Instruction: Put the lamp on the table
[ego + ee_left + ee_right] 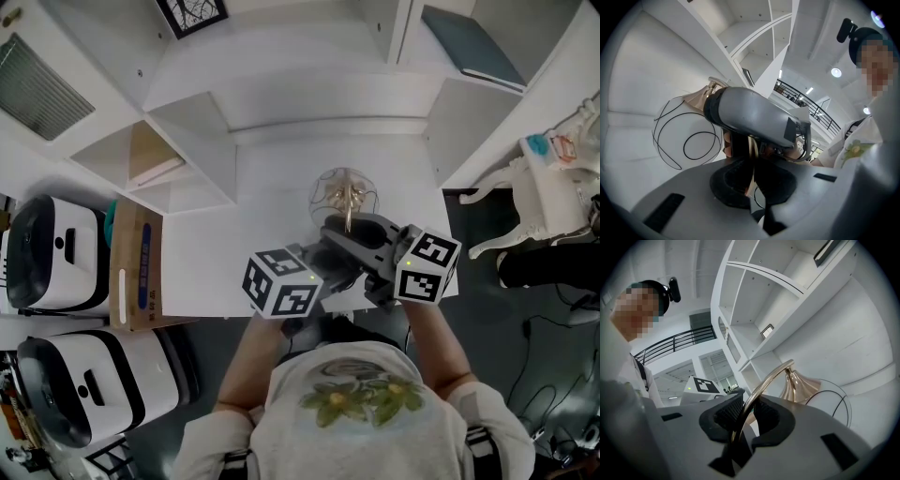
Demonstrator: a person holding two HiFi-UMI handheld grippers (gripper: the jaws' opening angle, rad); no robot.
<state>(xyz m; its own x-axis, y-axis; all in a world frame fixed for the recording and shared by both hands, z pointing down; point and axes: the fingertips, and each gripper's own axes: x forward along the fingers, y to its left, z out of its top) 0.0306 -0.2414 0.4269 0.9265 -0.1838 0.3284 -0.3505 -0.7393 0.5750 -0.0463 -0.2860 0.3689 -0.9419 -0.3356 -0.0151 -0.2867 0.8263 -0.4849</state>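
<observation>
White shelving wraps around the white bench, where a person stands at the near edge. The lamp is over the near part of the bench, between both tools (whether its foot rests there I cannot tell). Its wire globe hangs from a curved gold stem. The left tongs pinch that stem, and the right tongs pinch it too.
</observation>
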